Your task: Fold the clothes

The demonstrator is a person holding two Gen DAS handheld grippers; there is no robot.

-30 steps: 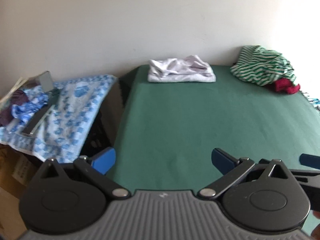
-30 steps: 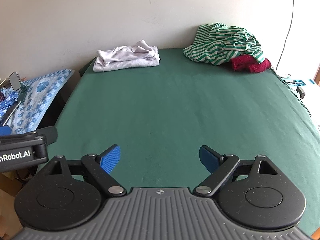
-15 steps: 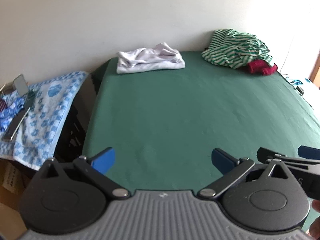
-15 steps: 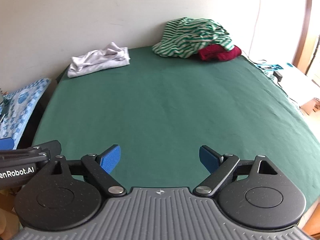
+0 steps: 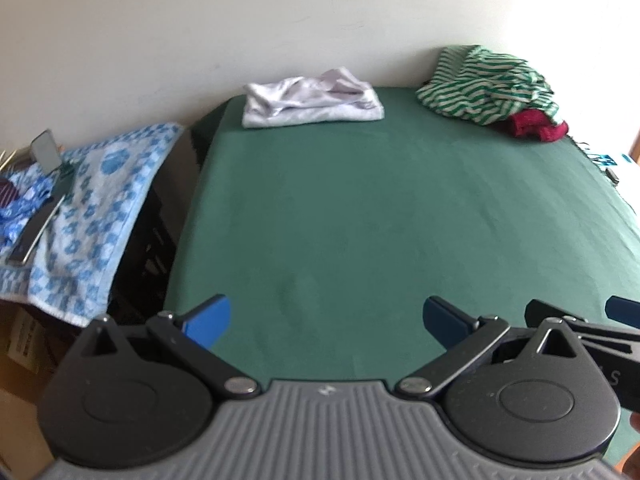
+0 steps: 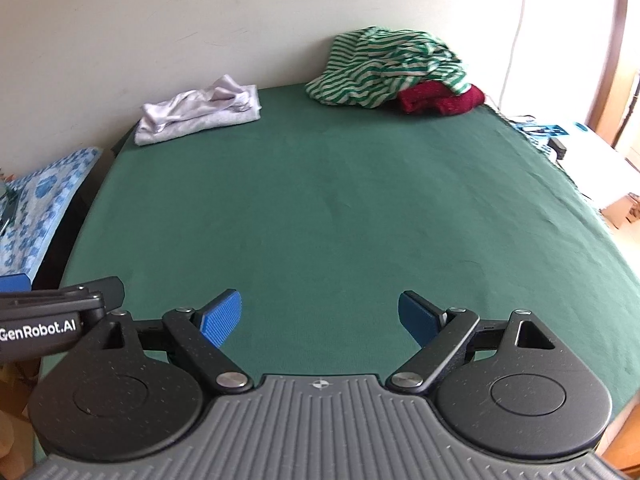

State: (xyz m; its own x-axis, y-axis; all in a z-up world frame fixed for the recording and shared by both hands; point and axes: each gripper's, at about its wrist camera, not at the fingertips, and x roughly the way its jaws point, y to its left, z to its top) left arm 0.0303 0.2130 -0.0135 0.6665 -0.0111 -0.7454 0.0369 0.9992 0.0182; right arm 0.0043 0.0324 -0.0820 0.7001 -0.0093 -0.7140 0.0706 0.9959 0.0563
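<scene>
A folded white garment (image 5: 312, 102) (image 6: 198, 110) lies at the far left of the green table (image 5: 380, 216) (image 6: 320, 208). At the far right, a crumpled green-and-white striped garment (image 5: 486, 82) (image 6: 386, 66) rests partly over a dark red one (image 5: 538, 128) (image 6: 440, 98). My left gripper (image 5: 326, 318) hovers open over the near edge, nothing between its blue pads. My right gripper (image 6: 320, 316) is open too, empty, over the near middle. Each gripper shows at the side of the other's view.
A blue-and-white patterned towel (image 5: 92, 200) (image 6: 36, 200) covers a lower surface left of the table, with a small mirror (image 5: 46, 154) and other items on it. A white wall backs the table. Small items (image 6: 540, 132) lie past the table's right edge.
The left view has swung back leftward, so the clothes sit further right in it than 0.5 s ago. The right view shifted slightly. Both grippers stay open and empty.
</scene>
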